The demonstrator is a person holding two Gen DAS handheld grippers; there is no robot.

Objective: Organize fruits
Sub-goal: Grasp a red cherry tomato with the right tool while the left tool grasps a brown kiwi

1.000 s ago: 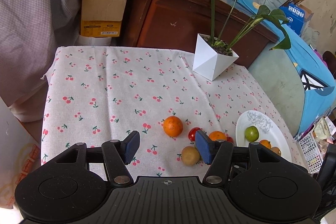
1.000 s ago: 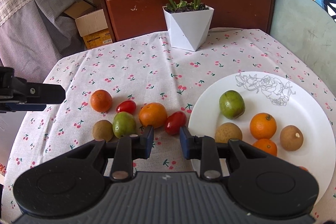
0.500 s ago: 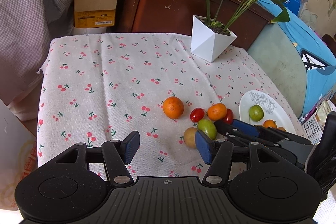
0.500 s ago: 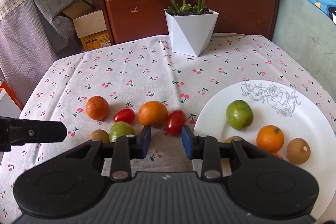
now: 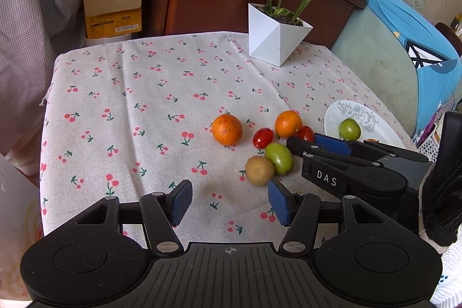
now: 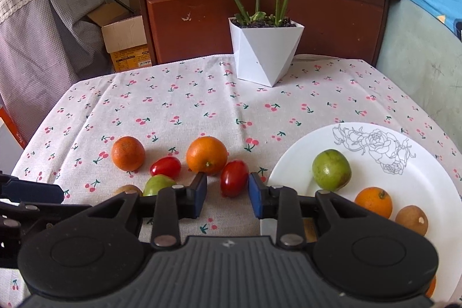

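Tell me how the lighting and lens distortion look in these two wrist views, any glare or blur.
Left wrist view: soft daylight, faint shadows under the orange; fisheye bends the tablecloth edges, corners vignette black. Right wrist view: equally sharp, a small highlight on the red tomato between the right hand-held gripper fingers; the white plate is bright but keeps its drawn rose; no motion blur.

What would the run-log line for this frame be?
phase: approach | right gripper: open, straddling red tomato | left gripper: open, empty | plate: partly filled | cloth: six fruits remaining
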